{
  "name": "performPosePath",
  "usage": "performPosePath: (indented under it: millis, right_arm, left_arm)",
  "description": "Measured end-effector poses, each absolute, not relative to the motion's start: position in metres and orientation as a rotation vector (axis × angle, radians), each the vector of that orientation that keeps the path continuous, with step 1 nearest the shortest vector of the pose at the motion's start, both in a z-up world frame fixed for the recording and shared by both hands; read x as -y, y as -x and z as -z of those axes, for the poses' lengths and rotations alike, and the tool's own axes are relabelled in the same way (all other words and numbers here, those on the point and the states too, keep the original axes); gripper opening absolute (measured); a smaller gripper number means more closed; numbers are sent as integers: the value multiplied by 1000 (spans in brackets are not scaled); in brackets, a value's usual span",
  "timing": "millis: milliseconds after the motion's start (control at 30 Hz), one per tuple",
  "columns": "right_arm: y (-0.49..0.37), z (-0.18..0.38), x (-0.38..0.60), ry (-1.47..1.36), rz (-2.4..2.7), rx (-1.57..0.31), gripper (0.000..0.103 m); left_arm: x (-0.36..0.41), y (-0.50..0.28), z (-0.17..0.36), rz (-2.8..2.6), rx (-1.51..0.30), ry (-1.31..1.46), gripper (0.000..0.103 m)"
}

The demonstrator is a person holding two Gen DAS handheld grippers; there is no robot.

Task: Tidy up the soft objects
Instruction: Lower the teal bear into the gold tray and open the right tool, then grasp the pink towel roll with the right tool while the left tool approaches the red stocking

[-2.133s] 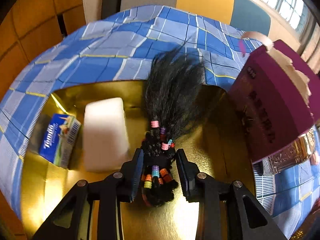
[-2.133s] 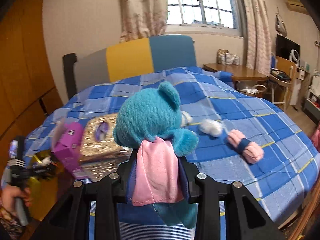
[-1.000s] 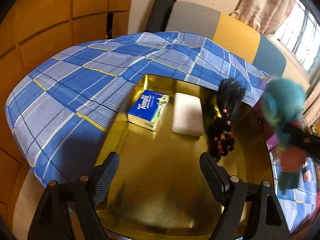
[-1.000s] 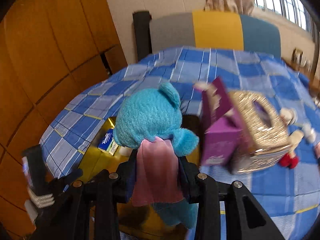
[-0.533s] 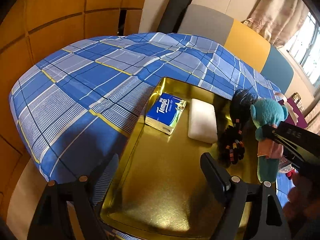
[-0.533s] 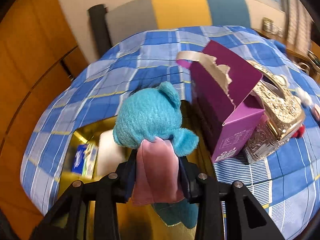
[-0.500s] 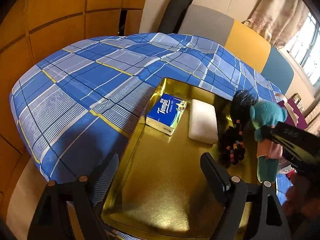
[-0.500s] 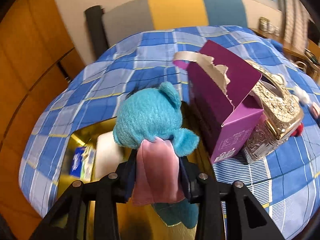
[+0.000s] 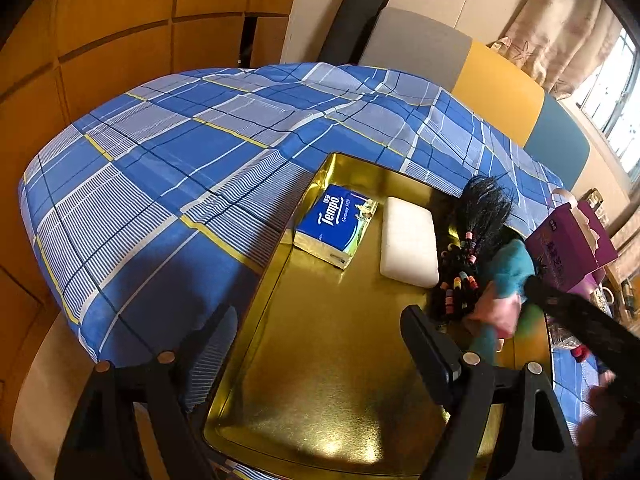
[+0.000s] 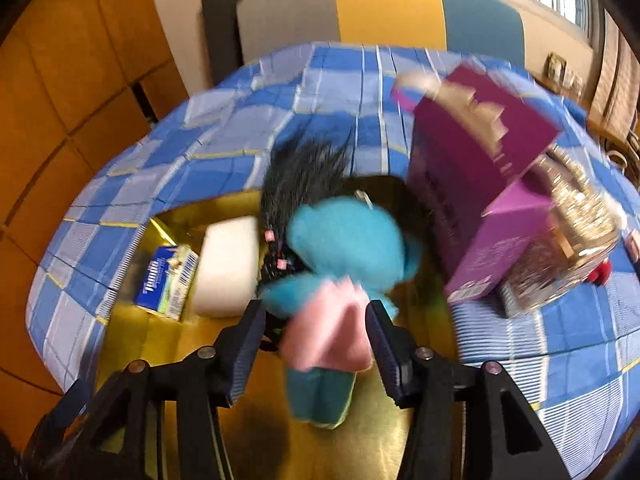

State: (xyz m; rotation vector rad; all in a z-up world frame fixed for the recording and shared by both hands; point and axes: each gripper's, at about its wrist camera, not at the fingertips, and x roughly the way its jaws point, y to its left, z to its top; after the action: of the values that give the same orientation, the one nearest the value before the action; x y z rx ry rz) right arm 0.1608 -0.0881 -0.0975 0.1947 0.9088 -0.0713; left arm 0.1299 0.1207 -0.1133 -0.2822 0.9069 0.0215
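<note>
1. Right hand-held gripper [image 10: 316,344]: jaws opening, with the teal plush toy [image 10: 348,240] and its pink cloth between them; the frame is blurred, and the pads look just clear of the cloth.
2. The toy hangs low over the gold tray [image 10: 376,432]. Contact with the tray floor cannot be told.
3. Left hand-held gripper [image 9: 316,344]: jaws wide apart, nothing between them, hovering over the tray's near end.
4. In the tray, left to right: blue tissue pack [image 9: 336,224], white foam block [image 9: 408,248], black beaded hairpiece [image 9: 476,236], the last touching the toy.
5. A purple box [image 10: 476,184] stands close on the toy's right, with a gold ornate box [image 10: 568,248] beyond it.
6. All of this sits on a blue plaid bed [image 9: 168,176].
7. Both grippers point steeply downward.
</note>
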Motion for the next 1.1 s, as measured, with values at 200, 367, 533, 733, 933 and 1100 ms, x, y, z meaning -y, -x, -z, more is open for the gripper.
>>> performPosePath:
  millis: [200, 367, 533, 733, 933, 1100]
  right_arm:
    - [-128, 65, 106, -154, 36, -810, 53]
    - [-101, 51, 125, -148, 16, -773, 53]
    - [-80, 49, 144, -99, 31, -752, 53]
    - [-60, 62, 182, -111, 96, -791, 53]
    - [-46, 89, 226, -147, 157, -888, 53]
    - [-32, 112, 263, -184, 195, -965, 53]
  left_arm:
    - [-115, -127, 111, -6, -896, 272, 85]
    - [-105, -123, 106, 30, -883, 256, 85]
    - [-89, -115, 99, 87, -857, 228, 89]
    - [-56, -101, 93, 186, -842, 159, 92]
    - [-18, -84, 93, 295, -865, 87, 93]
    - [19, -67, 89, 405, -853, 25, 93]
